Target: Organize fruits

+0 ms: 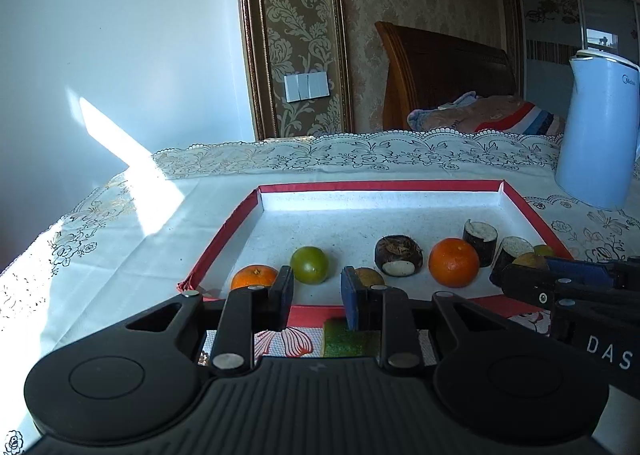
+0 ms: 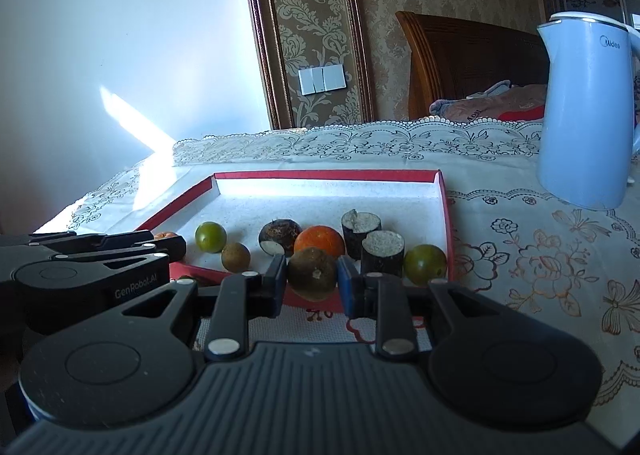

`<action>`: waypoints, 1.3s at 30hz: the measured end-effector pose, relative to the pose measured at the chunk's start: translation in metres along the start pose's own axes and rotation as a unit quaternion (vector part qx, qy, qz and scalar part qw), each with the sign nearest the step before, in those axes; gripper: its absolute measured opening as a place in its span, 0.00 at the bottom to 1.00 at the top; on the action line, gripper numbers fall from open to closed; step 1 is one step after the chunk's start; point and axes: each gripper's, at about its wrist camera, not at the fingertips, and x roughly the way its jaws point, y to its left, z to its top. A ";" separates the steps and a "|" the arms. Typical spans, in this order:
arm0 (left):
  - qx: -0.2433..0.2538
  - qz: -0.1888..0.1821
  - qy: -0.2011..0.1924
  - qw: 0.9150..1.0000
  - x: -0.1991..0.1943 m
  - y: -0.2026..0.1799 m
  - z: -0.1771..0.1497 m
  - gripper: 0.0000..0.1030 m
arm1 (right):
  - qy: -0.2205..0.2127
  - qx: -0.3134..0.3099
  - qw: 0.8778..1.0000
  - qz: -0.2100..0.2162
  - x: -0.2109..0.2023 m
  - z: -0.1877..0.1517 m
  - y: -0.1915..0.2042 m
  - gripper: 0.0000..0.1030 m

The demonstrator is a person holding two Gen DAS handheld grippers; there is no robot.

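Note:
A red-rimmed tray [image 1: 380, 186] [image 2: 320, 175] holds two oranges [image 1: 453, 262] [image 1: 255, 276], a green fruit [image 1: 309, 265], a small brown fruit [image 1: 368, 275], a dark water chestnut [image 1: 398, 255] and dark cane pieces [image 1: 480, 239]. My left gripper [image 1: 316, 291] hangs over the tray's near rim, shut to a narrow gap with nothing between its pads. My right gripper [image 2: 312, 285] is shut on a round brown fruit [image 2: 312, 273], just above the near rim. In the left wrist view the right gripper [image 1: 516, 275] enters from the right.
A pale blue kettle [image 2: 584, 115] stands on the lace tablecloth [image 2: 540, 255], right of the tray. A second green fruit [image 2: 425, 264] lies in the tray's near right corner. A green block [image 1: 348, 339] lies under my left gripper. A bed headboard [image 1: 440, 75] stands behind the table.

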 end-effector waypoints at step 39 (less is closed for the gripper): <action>-0.033 0.017 0.033 0.999 0.059 0.009 0.025 0.25 | 0.002 -0.012 0.999 -0.043 0.058 0.030 0.006 0.25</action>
